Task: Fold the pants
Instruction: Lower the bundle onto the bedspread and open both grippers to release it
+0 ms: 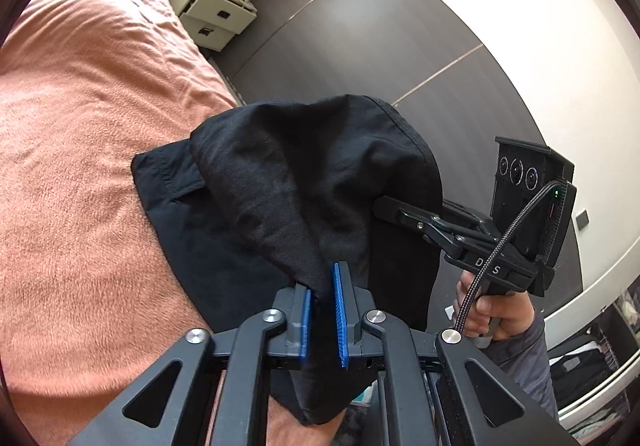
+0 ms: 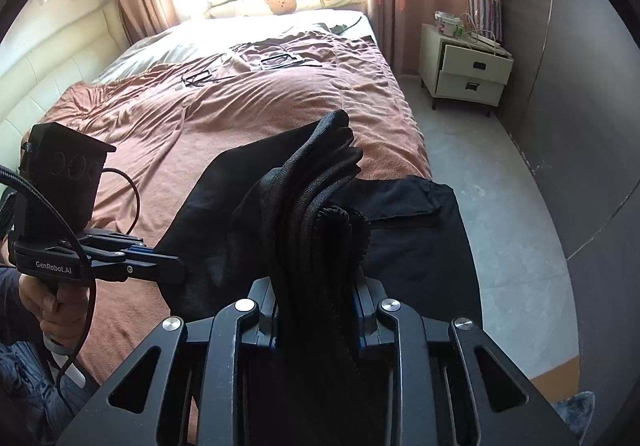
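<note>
Black pants (image 1: 280,174) lie partly on the bed's salmon blanket (image 1: 80,126), near its edge, with one part lifted into a hump. My left gripper (image 1: 322,306) is shut on a thin fold of that black cloth between its blue pads. The right wrist view shows my right gripper (image 2: 316,310) shut on a thick bunched stack of the pants (image 2: 400,246), which hides its pads. The left gripper (image 2: 176,270) pinches the cloth's left edge there. In the left wrist view the right gripper (image 1: 384,202) reaches into the cloth from the right, its tips covered.
A white two-drawer nightstand (image 2: 468,66) with a striped bag stands beside the bed's far right corner. Grey floor (image 2: 500,186) runs along the bed's right side, bounded by a dark wall. Cables and a flat frame (image 2: 280,60) lie on the far blanket. A hand (image 1: 496,314) holds the right gripper's handle.
</note>
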Action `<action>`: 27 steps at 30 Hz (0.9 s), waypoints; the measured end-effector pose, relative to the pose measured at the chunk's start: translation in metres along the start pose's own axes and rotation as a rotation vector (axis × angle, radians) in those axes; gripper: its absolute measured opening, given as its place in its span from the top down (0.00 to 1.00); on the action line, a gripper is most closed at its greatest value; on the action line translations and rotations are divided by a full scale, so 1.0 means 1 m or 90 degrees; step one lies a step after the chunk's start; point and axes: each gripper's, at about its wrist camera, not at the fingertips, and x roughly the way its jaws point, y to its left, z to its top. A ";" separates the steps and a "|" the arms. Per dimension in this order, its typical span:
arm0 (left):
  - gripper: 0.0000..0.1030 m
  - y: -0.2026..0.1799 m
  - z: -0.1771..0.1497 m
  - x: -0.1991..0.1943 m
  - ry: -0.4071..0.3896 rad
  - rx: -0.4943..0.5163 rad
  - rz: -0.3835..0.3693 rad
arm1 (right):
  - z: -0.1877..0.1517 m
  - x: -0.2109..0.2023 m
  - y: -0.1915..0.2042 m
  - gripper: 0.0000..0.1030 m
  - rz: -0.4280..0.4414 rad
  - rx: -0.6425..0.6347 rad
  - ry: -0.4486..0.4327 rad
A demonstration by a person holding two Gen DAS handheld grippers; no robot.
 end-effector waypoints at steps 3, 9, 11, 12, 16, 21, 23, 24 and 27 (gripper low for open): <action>0.55 0.019 0.003 0.011 0.011 -0.033 0.046 | 0.016 0.019 -0.004 0.61 -0.055 0.022 0.034; 0.50 0.043 0.008 0.019 0.012 -0.070 0.078 | 0.009 0.010 -0.012 0.56 -0.122 0.105 0.021; 0.50 0.046 0.012 0.021 0.009 -0.072 0.084 | -0.001 -0.006 -0.008 0.56 -0.109 0.115 -0.002; 0.50 0.047 0.013 0.019 0.008 -0.073 0.084 | -0.006 -0.012 -0.007 0.56 -0.099 0.120 -0.009; 0.50 0.058 0.024 0.026 0.002 -0.072 0.091 | -0.027 -0.032 -0.001 0.64 -0.068 0.133 -0.033; 0.60 0.074 0.043 0.037 -0.007 -0.075 0.109 | -0.056 -0.036 -0.009 0.67 -0.041 0.146 -0.029; 0.60 0.078 0.050 0.038 -0.025 -0.078 0.121 | -0.055 -0.024 -0.016 0.67 -0.053 0.152 -0.017; 0.60 0.081 0.055 0.039 -0.035 -0.080 0.137 | -0.054 -0.019 -0.019 0.67 -0.059 0.160 -0.010; 0.60 0.096 0.068 0.043 -0.047 -0.102 0.175 | -0.048 -0.007 -0.032 0.67 -0.068 0.195 -0.001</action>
